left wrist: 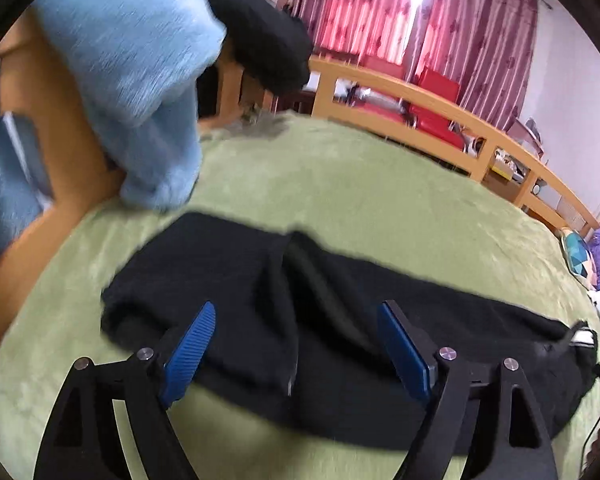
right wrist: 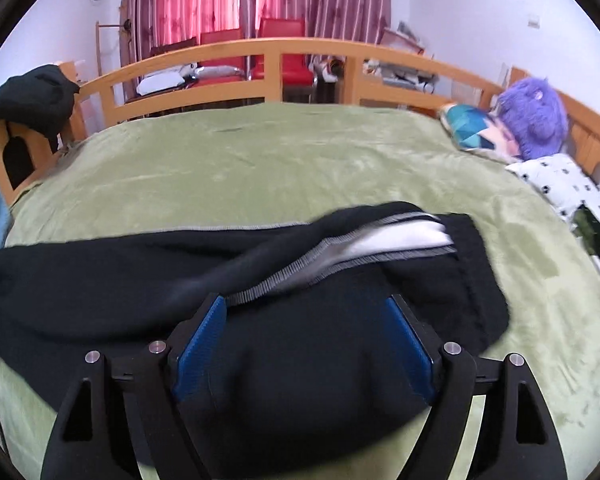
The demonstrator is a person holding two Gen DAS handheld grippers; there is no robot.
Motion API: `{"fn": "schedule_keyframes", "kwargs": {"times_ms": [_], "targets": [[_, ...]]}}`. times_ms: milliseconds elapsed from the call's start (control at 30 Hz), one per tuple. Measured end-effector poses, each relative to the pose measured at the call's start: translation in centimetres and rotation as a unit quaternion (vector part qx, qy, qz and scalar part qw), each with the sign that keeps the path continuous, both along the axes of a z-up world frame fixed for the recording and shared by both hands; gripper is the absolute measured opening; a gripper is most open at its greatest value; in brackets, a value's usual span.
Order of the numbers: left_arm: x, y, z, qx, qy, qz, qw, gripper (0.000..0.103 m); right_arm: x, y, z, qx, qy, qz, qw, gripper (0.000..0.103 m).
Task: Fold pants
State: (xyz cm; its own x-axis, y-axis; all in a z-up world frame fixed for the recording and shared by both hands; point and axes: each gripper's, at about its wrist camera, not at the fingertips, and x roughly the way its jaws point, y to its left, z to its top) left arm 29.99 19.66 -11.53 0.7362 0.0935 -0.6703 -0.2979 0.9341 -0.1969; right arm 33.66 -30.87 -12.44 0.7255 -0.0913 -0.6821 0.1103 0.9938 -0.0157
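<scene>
Black pants (right wrist: 140, 280) lie on green blanket (right wrist: 260, 160), both grippers spread

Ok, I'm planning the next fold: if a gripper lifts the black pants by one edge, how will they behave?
The black pants lie draped and creased on the green blanket, so they will probably sag limply. The fabric looks thick, so likely weighty. The waistband has flipped open, so layers may shift.

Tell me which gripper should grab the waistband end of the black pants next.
Right. The right gripper hangs open over the black pants beside their grey-edged waistband; the left gripper, also open, sits over the plain leg part.
</scene>
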Motion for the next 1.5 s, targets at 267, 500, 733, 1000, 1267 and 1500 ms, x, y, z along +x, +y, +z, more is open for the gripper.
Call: {"fn": "schedule_keyframes", "kwargs": {"times_ms": [267, 500, 733, 1000, 1267, 1500], "targets": [[-1.0, -0.8, -7.9, -0.083, 0.074, -0.018, 0.9937, 0.082, -3.6, -2.8, -7.2, 0.078, 0.092, -0.031, 0.992, 0.08], [1.9, 0.1, -12.3, -0.152, 0.07, 0.02, 0.9858, 0.081, -1.6, -3.6, -10.3, 0.133, 0.099, -0.044, 0.985, 0.081], [4.4, 0.4, -13.1, -0.162, 0.056, 0.056, 0.9837, 0.081, 2.1, -4.0, -11.0, 0.16, 0.071, -0.058, 0.983, 0.097], [5.1, 1.1, -12.9, -0.182, 0.038, 0.053, 0.9811, 0.021, 4.3, -5.9, -11.2, 0.22, 0.037, -0.082, 0.971, 0.032], [-1.3, 1.4, -8.9, -0.188, 0.009, 0.033, 0.9816, 0.014, -1.2, -6.0, -6.6, 0.207, 0.006, -0.062, 0.976, 0.01], [-11.9, 1.7, -7.3, -0.196, 0.021, 0.023, 0.9801, 0.014, -11.1, -6.9, -3.4, 0.209, 0.011, -0.052, 0.976, 0.009]]}}
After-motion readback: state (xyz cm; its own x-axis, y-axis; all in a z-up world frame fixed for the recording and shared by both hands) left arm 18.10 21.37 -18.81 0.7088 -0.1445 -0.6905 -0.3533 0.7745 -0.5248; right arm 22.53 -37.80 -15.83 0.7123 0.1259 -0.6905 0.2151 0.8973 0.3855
